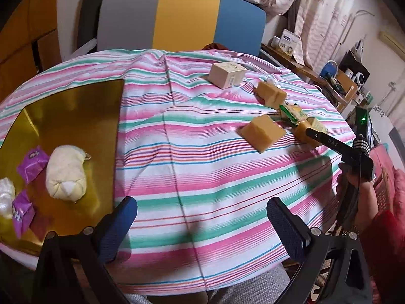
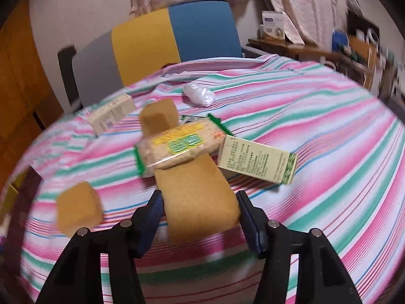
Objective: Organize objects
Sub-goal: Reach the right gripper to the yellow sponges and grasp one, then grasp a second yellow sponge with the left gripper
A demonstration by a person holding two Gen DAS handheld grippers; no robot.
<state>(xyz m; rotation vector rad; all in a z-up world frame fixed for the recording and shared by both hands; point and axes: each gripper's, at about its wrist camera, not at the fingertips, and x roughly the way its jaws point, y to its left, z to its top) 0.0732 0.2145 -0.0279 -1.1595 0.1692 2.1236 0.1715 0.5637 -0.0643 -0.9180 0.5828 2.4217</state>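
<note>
Between the jaws of the right gripper (image 2: pixel 200 209): a tan sponge block (image 2: pixel 198 200), coarse and porous, oblong, long axis running away from the camera toward the chair (image 2: pixel 177 38). Blue ribbed pads (image 2: pixel 152 210) flanking both long sides; firm contact not clear through the blur, so grasp cannot be told. Far end tucked under a crinkly cracker packet (image 2: pixel 177 147) with green serrated ends, lying crosswise. Just right of it, a pale green printed carton (image 2: pixel 257 162), tilted. Further toward the far edge of the striped tablecloth (image 2: pixel 316 126): a second sponge (image 2: pixel 158 119), a beige box (image 2: pixel 111 115), a crumpled white plastic wad (image 2: pixel 198 93). Near the left edge, a third sponge (image 2: pixel 78 207).

Left gripper (image 1: pixel 202 224) spread wide, empty, over bare cloth. Beside it at the left edge, a glossy gold tray (image 1: pixel 76 106) carrying a cream plush toy (image 1: pixel 65 172) and purple sachets (image 1: pixel 31 163).
</note>
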